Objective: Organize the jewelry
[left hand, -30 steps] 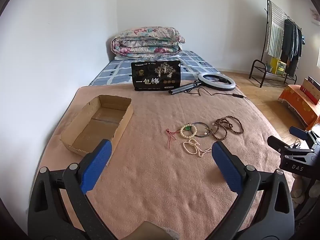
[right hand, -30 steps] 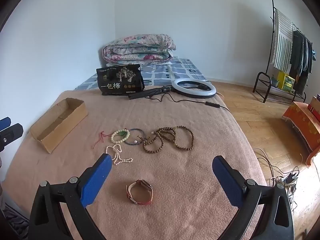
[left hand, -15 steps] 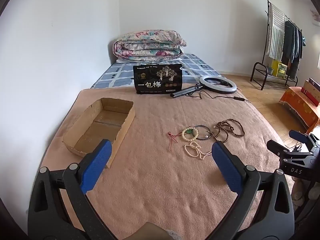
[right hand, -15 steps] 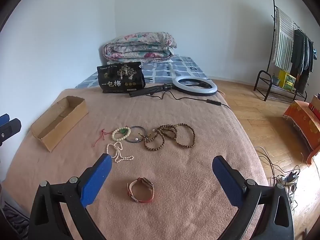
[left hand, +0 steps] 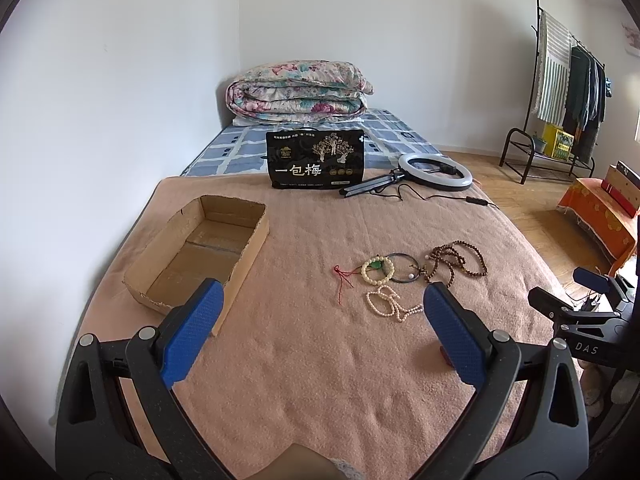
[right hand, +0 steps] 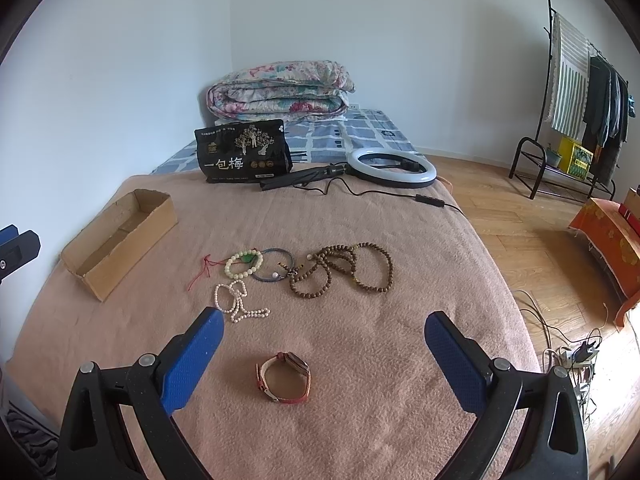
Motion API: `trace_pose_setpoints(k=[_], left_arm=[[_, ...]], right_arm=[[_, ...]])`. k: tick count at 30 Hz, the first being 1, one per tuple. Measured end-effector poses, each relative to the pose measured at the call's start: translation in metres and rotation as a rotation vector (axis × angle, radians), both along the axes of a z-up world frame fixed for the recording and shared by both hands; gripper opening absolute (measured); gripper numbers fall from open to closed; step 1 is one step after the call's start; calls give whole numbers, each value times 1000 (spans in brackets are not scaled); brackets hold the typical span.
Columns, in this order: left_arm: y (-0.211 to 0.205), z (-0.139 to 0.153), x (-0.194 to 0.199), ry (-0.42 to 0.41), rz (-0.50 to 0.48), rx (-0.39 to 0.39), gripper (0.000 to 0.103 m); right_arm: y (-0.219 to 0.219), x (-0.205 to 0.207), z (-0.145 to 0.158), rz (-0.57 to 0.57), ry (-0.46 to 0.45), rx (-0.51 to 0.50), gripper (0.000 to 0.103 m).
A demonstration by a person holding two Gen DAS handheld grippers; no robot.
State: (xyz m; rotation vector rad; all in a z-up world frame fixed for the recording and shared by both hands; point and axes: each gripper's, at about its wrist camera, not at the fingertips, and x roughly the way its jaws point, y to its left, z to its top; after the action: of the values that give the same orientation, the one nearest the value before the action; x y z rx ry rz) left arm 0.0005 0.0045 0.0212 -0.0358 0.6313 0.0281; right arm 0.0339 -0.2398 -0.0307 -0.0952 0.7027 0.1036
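Note:
Jewelry lies on a pink blanket: a pale bead bracelet with a green charm (right hand: pixel 244 263) (left hand: pixel 377 269), a dark bangle (right hand: pixel 275 264) (left hand: pixel 403 267), brown wooden beads (right hand: pixel 342 268) (left hand: pixel 456 258), a white pearl strand (right hand: pixel 236 302) (left hand: pixel 390 304) and a red-strapped watch (right hand: pixel 285 376). An open cardboard box (left hand: pixel 200 248) (right hand: pixel 120 240) sits to the left. My left gripper (left hand: pixel 318 300) is open above the near blanket. My right gripper (right hand: pixel 324 324) is open, with the watch just below and between its fingers, untouched.
At the far end of the blanket stand a black snack bag (left hand: pixel 316 164) (right hand: pixel 244 156) and a ring light with its cable (left hand: pixel 436 170) (right hand: pixel 390 168). A folded quilt (left hand: pixel 298 94) lies behind. A clothes rack (right hand: pixel 576 92) and an orange-covered bench (right hand: pixel 608 240) stand right.
Both grippers have drawn back and tipped slightly, so the jewelry and box sit a little farther off. Nothing on the blanket has moved; both grippers stay open.

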Motion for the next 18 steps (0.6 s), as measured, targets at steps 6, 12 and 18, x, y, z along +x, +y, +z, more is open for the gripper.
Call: trace_pose_setpoints(k=[6, 12, 18], left_arm=[[-1, -3, -1, -2, -2, 2, 102], [0, -1, -1, -5, -1, 2, 102], [0, -3, -2, -5, -3, 0, 102]], right_arm=[[0, 0, 0, 0, 0, 0, 102], [0, 0, 0, 0, 0, -1, 102], [0, 1, 0, 0, 1, 0, 102]])
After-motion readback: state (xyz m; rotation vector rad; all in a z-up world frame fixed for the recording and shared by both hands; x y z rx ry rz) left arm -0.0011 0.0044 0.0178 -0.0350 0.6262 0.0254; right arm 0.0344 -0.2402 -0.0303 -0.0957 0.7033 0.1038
